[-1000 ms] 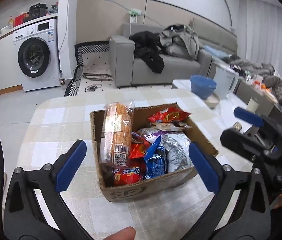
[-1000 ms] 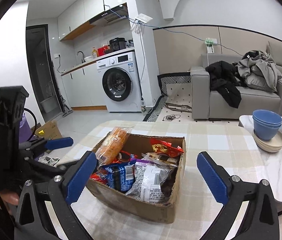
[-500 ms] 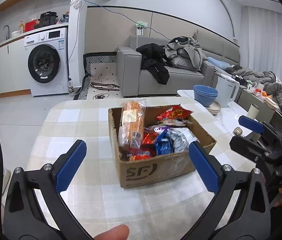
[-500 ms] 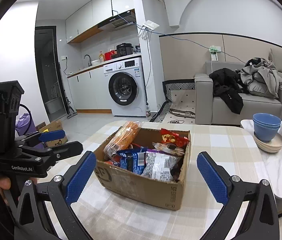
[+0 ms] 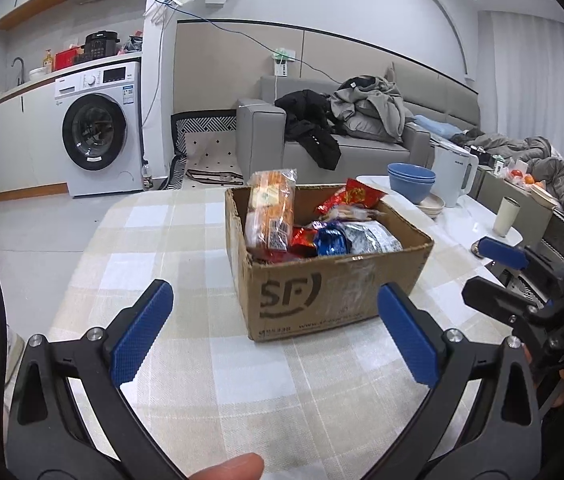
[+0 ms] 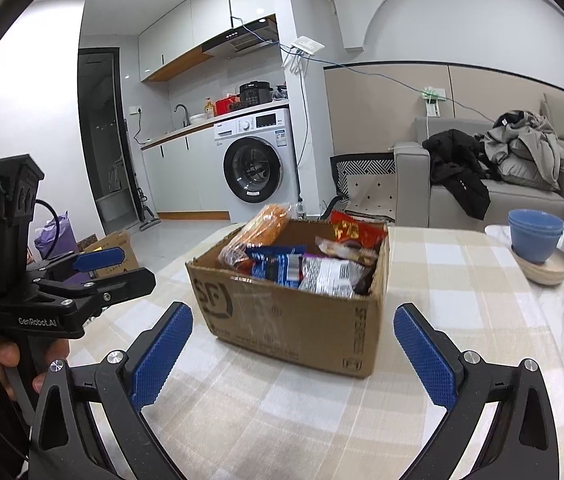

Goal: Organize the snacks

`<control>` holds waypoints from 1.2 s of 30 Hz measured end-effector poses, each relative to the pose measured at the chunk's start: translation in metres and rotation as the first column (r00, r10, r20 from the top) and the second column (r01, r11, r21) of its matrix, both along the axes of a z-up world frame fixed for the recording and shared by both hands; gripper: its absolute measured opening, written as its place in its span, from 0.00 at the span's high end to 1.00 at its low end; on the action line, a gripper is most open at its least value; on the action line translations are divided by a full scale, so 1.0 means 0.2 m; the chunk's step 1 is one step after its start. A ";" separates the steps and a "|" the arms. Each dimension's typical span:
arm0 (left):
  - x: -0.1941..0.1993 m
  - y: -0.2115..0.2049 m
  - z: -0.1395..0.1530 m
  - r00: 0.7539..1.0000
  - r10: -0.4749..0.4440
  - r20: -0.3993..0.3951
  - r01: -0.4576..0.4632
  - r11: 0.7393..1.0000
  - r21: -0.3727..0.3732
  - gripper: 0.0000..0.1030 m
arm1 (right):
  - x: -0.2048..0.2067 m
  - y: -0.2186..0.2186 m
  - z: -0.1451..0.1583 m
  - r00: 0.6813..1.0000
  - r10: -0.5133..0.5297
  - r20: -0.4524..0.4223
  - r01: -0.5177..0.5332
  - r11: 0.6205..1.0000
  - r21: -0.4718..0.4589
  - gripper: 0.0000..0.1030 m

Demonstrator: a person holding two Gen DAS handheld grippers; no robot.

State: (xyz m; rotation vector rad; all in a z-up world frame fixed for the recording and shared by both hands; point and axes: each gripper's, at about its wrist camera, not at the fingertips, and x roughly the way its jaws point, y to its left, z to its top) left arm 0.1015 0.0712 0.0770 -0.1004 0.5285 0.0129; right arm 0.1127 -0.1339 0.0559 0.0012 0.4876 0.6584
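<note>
A cardboard box (image 5: 334,284) (image 6: 290,320) marked SF stands on the checked tablecloth (image 5: 161,248), filled with snack packs. An orange biscuit pack (image 5: 269,208) (image 6: 257,232) stands upright at its far left corner, beside a red pack (image 5: 352,196), a blue pack (image 5: 332,240) and silver bags (image 6: 328,274). My left gripper (image 5: 273,334) is open, short of the box's near wall, holding nothing. My right gripper (image 6: 294,350) is open too, low before the box's near side. Each gripper also shows in the other's view, the right gripper (image 5: 522,280) and the left gripper (image 6: 97,272).
Stacked blue bowls (image 5: 412,184) (image 6: 536,236), a white kettle (image 5: 454,174) and a cup (image 5: 506,216) stand on the white table to the right. A grey sofa (image 5: 346,148) with clothes and a washing machine (image 5: 97,132) lie beyond. A fingertip (image 5: 225,466) shows at the bottom.
Both grippers have pulled back and dropped lower, so the box now appears farther off and seen from the side instead of from above. Both stay open.
</note>
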 end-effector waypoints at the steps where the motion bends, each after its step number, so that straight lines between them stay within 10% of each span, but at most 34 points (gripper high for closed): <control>1: 0.00 -0.01 -0.01 1.000 0.000 -0.002 0.000 1.000 0.002 0.01 | -0.01 0.00 -0.01 1.000 -0.003 0.000 0.003 1.000 0.003 0.00; 36: -0.05 0.01 -0.27 0.998 0.039 0.059 -0.041 0.999 0.028 0.01 | -0.10 -0.06 -0.15 0.996 -0.045 0.072 0.046 0.999 -0.022 0.00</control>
